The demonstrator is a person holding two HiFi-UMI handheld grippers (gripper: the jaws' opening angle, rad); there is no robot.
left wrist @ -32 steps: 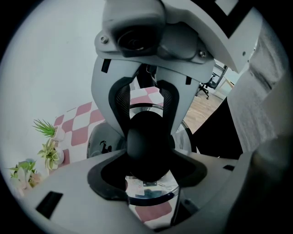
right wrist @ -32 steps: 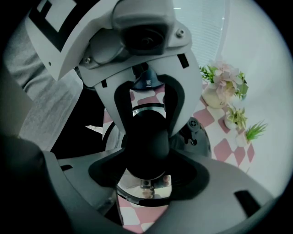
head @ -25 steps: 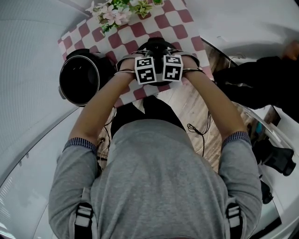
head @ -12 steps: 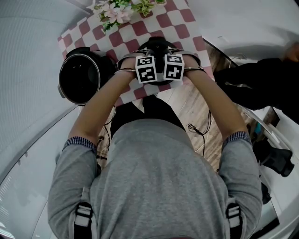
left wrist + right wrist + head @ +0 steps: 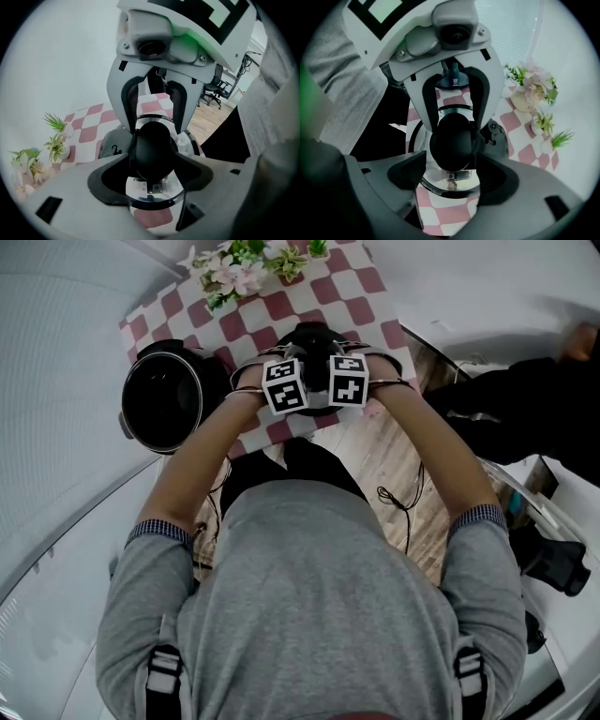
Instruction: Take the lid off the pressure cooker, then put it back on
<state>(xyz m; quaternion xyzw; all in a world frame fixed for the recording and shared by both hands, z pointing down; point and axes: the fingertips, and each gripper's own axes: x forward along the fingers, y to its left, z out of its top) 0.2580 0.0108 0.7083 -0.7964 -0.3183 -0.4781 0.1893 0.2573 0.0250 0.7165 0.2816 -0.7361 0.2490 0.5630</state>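
Note:
The pressure cooker pot (image 5: 161, 401) stands uncovered on the checked cloth, its dark inside showing. To its right the lid (image 5: 314, 334) rests on the cloth, with a shiny rim (image 5: 154, 199) and a black knob (image 5: 152, 150) (image 5: 452, 145). My left gripper (image 5: 295, 357) (image 5: 151, 180) and right gripper (image 5: 336, 354) (image 5: 452, 176) face each other from either side of that knob. Both point steeply down. The jaws of both are opening, with the knob between them and small gaps at the pads.
The red-and-white checked cloth (image 5: 281, 306) covers a small table. Small vases of flowers (image 5: 239, 268) stand at its far edge. A person in black (image 5: 525, 418) is at the right, over wooden floor (image 5: 375, 456). Dark gear (image 5: 553, 559) lies at the lower right.
The left gripper's marker cube has tipped slightly. Both hands stay over the lid, and the pot and lid have not moved.

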